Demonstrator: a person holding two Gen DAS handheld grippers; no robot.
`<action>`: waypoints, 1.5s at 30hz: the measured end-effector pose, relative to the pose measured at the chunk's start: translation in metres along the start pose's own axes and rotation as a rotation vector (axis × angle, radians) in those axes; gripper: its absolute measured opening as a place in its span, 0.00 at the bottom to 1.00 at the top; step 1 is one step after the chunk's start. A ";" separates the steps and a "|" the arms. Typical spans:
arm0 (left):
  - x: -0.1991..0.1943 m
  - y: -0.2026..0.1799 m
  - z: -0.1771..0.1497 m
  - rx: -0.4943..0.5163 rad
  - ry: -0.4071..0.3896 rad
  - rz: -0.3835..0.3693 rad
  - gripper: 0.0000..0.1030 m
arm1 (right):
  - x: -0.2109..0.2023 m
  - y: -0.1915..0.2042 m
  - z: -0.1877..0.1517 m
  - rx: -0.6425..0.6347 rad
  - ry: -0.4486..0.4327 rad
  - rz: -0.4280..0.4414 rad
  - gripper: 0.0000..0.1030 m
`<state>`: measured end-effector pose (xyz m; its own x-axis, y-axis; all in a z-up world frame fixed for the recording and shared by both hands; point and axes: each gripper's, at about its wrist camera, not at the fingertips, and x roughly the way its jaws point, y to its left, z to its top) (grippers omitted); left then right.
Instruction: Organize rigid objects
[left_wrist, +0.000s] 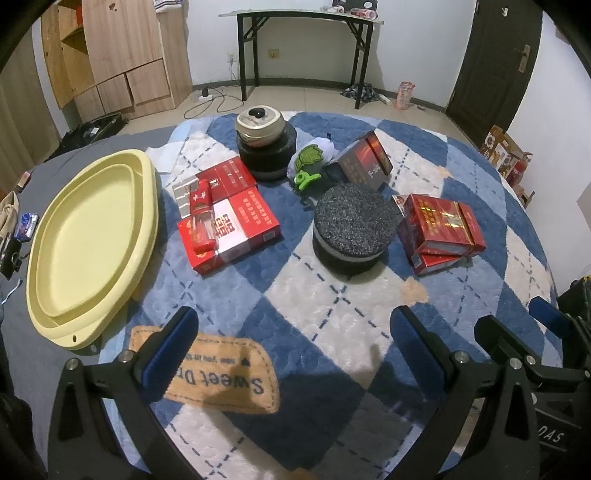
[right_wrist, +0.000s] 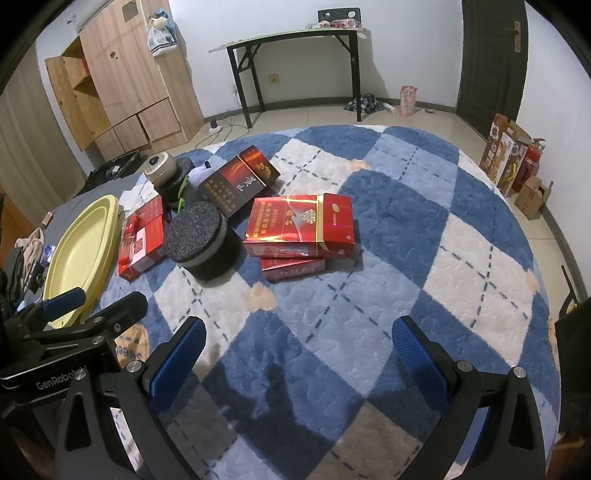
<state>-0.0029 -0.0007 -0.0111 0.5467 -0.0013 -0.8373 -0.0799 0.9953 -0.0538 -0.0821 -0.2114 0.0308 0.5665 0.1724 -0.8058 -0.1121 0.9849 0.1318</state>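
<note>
Left tool (left_wrist: 293, 341) & right tool (right_wrist: 298, 341) — both spread wide, empty, over rug (right_wrist: 369, 295), red boxes (right_wrist: 299, 225) ahead

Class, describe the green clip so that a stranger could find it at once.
Start at the yellow tray and cross the red boxes rightward. Between the two black foam discs lies the clip, the only bright green thing there.

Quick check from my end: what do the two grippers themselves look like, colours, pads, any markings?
Both match: the left gripper and right gripper have black angular frames, silver pivot bolts and textured blue finger pads. White "GenRobot" lettering marks the left one's body in the right wrist view. No cables visible.
</note>
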 end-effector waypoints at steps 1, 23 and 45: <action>0.000 0.000 0.000 0.000 0.001 0.000 1.00 | 0.001 0.000 0.000 0.000 0.000 0.002 1.00; 0.002 0.002 -0.003 0.003 0.013 0.003 1.00 | 0.004 0.002 -0.005 -0.007 0.010 -0.002 0.99; 0.009 0.000 -0.005 0.004 0.030 0.005 1.00 | 0.015 -0.004 -0.003 -0.005 0.029 0.015 1.00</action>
<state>-0.0020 -0.0015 -0.0209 0.5208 0.0009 -0.8537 -0.0789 0.9958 -0.0471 -0.0757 -0.2125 0.0166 0.5406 0.1870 -0.8202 -0.1244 0.9820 0.1418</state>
